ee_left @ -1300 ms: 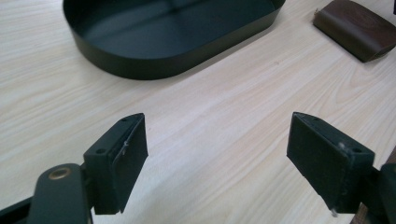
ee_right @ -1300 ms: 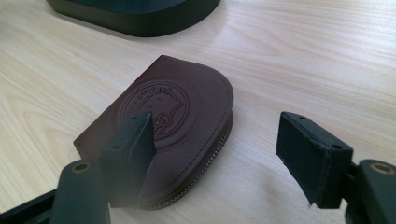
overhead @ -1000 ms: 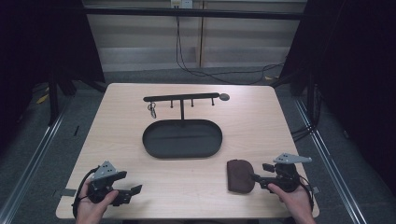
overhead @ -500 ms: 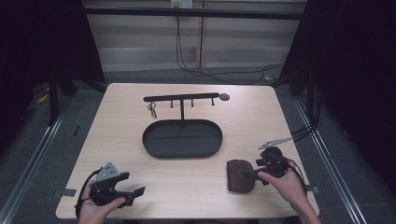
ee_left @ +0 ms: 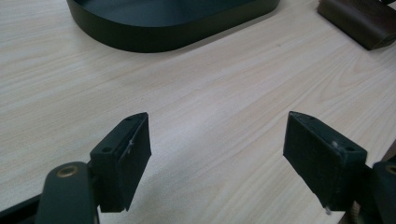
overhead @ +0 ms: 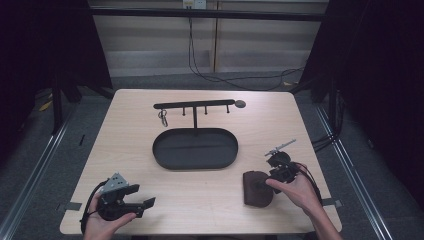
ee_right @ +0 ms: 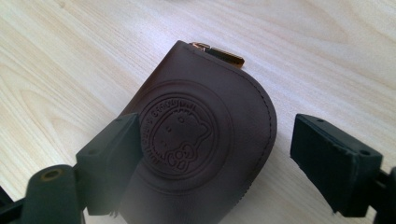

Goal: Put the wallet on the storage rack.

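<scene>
Fingers [ee_right: 93,163] of right gripper [overhead: 274,172] wide above brown pouch [ee_right: 201,135], black tray [overhead: 195,148] nearby.

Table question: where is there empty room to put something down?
Bare wood lies between the black tray and the near table edge, from the left gripper to the brown pouch. Both far corners beside the hook rack are bare. The pouch corner is crowded by the right gripper.

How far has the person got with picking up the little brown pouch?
Nothing looks finished yet: the brown pouch lies flat on the table, near the black tray. In hand now: the right gripper hangs over the pouch, its jaws having just opened wide to either side of it, not pressing. The left gripper waits open above bare wood. Closing on the pouch and lifting it are left.
</scene>
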Available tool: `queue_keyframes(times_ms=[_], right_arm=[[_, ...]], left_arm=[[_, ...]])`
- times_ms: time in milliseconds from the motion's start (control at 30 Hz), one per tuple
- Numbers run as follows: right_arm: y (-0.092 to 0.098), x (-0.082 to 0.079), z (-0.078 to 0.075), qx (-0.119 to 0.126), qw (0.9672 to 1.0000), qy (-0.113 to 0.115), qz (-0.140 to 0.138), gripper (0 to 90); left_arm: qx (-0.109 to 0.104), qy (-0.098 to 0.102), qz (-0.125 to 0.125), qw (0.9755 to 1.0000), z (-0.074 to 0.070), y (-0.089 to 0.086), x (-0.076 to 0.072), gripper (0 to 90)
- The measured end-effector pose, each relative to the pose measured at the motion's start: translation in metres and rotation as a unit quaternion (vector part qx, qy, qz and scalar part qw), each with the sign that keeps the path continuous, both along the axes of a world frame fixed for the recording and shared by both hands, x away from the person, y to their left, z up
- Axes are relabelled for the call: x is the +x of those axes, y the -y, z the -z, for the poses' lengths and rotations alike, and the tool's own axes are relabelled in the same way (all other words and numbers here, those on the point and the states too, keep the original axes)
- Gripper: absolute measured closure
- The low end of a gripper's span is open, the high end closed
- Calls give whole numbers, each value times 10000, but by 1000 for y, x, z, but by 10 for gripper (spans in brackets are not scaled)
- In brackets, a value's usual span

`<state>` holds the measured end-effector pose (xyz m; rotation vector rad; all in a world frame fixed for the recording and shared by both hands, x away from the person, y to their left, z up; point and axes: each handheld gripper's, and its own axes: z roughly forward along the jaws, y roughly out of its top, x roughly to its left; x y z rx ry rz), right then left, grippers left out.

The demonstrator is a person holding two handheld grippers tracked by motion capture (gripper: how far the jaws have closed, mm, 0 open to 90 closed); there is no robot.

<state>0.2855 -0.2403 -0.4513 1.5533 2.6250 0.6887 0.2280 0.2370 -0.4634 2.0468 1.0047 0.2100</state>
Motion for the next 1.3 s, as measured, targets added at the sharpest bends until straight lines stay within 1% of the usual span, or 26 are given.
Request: queue_keyframes(times_ms=[33, 100, 200, 300, 333, 433, 467, 500, 533, 567, 600, 667, 733, 833, 867, 900, 967, 1000, 1033, 1200, 1300], right_arm=[[0, 1, 0, -6, 10000, 2, -3, 155], [-3, 1, -1, -58, 10000, -13, -33, 158], [-6, 3, 0, -77, 9999, -78, -96, 154], [-9, 5, 4, -194, 9996, -197, -69, 157], [-10, 7, 6, -274, 9993, -242, -116, 166], [-13, 9, 10, -388, 9986, -331, -131, 131], [-13, 11, 11, -367, 9986, -352, -132, 131], [-14, 13, 12, -359, 9985, -397, -135, 119], [-15, 15, 14, -413, 9980, -464, -132, 87], [-16, 17, 14, -450, 9974, -546, -109, 84], [-17, 19, 15, -429, 9971, -612, -124, 84], [-18, 23, 16, -432, 9962, -743, -152, 84], [-18, 25, 17, -415, 9952, -863, -180, 92], [-14, 30, 20, -203, 9940, -1054, -223, 121], [-13, 31, 20, -136, 9928, -1177, -198, 118], [-11, 33, 21, -69, 9921, -1229, -244, 116], [-13, 36, 22, -130, 9916, -1231, -376, 124], [-14, 37, 21, -147, 9906, -1301, -387, 159], [-14, 38, 20, -103, 9895, -1391, -385, 161], [-13, 40, 19, -65, 9881, -1506, -309, 195], [-10, 40, 16, -66, 9895, -1422, -233, 253]], left_arm=[[34, 4, -17, 10000, 0, -1, 0, 233], [6, 14, -93, 10000, -1, -2, 0, 237], [-21, 17, -141, 9999, -1, -4, 0, 238], [-11, 4, -161, 9999, -1, -5, 1, 238], [-6, 8, -163, 9999, -1, -5, 0, 238], [-6, 21, -163, 9999, -1, -5, 1, 239], [-5, 21, -170, 9999, -1, -5, 1, 239], [-3, 18, -157, 9999, -1, -5, 1, 239], [7, 27, -146, 9999, -2, -6, 1, 239], [9, 39, -158, 9999, -2, -6, 1, 239], [-60, 31, -193, 9998, -2, -6, 1, 239], [-64, 13, -209, 9998, -2, -6, 1, 239], [-21, 7, -175, 9998, -2, -7, 2, 239], [-38, 8, -160, 9999, -2, -6, 1, 239], [-34, 3, -153, 9999, -2, -6, 2, 239], [-27, -2, -155, 9999, -2, -7, 2, 239], [-38, 11, -202, 9998, -2, -7, 2, 239], [-45, 4, -203, 9998, -2, -8, 2, 239], [-66, -14, -202, 9998, -2, -8, 2, 239], [-56, -6, -191, 9998, -3, -9, 2, 239], [-60, -5, -213, 9998, -2, -10, 2, 239]])
